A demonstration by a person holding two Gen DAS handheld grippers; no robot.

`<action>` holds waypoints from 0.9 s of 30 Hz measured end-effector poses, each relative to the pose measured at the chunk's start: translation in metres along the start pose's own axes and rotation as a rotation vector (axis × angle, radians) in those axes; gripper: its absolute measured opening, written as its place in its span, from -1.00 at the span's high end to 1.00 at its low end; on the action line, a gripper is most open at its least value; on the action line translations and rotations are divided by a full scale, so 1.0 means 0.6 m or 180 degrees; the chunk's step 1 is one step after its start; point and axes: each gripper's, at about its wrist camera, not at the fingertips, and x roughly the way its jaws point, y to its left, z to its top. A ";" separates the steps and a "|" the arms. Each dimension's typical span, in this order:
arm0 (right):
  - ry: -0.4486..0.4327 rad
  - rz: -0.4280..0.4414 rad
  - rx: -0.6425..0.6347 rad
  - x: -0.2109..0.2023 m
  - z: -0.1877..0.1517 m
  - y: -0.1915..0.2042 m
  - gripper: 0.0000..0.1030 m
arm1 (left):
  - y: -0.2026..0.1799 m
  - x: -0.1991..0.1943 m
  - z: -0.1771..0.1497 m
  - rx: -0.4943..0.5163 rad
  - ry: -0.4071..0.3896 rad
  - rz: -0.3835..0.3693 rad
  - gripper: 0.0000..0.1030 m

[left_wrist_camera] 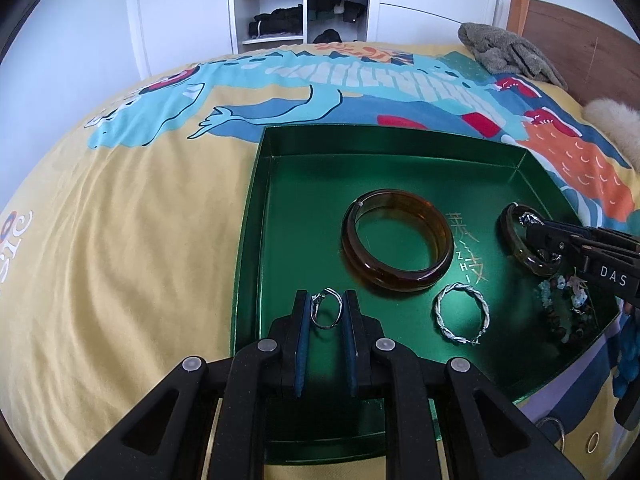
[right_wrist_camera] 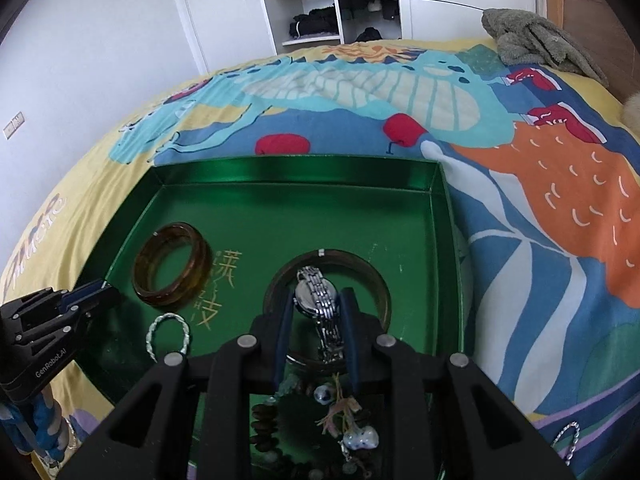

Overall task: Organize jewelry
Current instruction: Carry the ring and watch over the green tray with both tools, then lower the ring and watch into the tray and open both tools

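Between my left gripper's [left_wrist_camera: 327, 306] jaws sits a thin silver ring [left_wrist_camera: 326, 308] with a small stone setting, standing upright and clamped by both blue pads. My right gripper [right_wrist_camera: 316, 312] has its jaws closed on a silver watch [right_wrist_camera: 318, 300] with a metal link band, the face turned to the left.

Below both sets of jaws lies a shallow green tray [left_wrist_camera: 256, 216] on the bed [left_wrist_camera: 120, 240], which has a yellow cover with a bright cartoon print. Ahead and right of the left jaws, a wide amber-brown bangle [left_wrist_camera: 396, 240] lies flat on the tray floor, with a twisted silver bangle [left_wrist_camera: 462, 314] just beside it. Under the right jaws rests a thin dark bangle [right_wrist_camera: 328, 258], ringing the watch from behind. Nearer than those jaws I see a dark beaded bracelet [right_wrist_camera: 264, 420] with pale charms, in the tray's near corner.
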 end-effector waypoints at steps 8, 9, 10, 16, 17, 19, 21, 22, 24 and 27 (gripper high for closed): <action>0.0053 -0.0203 -0.0216 0.020 -0.003 0.011 0.55 | -0.007 0.004 0.000 0.0010 -0.0049 0.0062 0.69; 0.0056 -0.0217 -0.0220 0.019 -0.003 0.012 0.55 | -0.006 0.004 0.000 0.0006 -0.0050 0.0067 0.69; 0.0066 -0.0220 -0.0224 0.018 -0.003 0.012 0.55 | -0.006 0.004 0.000 -0.0002 -0.0047 0.0073 0.68; -0.0049 -0.0106 -0.0214 -0.031 0.002 0.012 0.41 | -0.008 -0.002 0.008 0.0043 0.0035 0.0065 0.31; -0.0088 -0.0089 -0.0225 -0.048 0.003 0.012 0.41 | -0.009 -0.008 0.011 0.0055 0.0026 0.0078 0.31; -0.0183 -0.0070 -0.0255 -0.089 0.007 0.014 0.41 | -0.010 -0.026 0.018 0.0044 0.0011 0.0053 0.28; -0.0328 -0.0049 -0.0278 -0.145 0.009 0.014 0.40 | -0.010 -0.058 0.026 0.0027 -0.0058 0.0043 0.17; -0.0391 -0.0039 -0.0278 -0.171 0.009 0.014 0.40 | -0.010 -0.076 0.030 0.0021 -0.0105 0.0041 0.14; -0.0544 -0.0024 -0.0286 -0.237 0.002 0.014 0.38 | -0.010 -0.125 0.036 0.0024 -0.0223 0.0043 0.07; -0.0733 0.0045 -0.0303 -0.328 -0.021 0.018 0.36 | -0.009 -0.207 0.043 0.0049 -0.0427 0.0068 0.00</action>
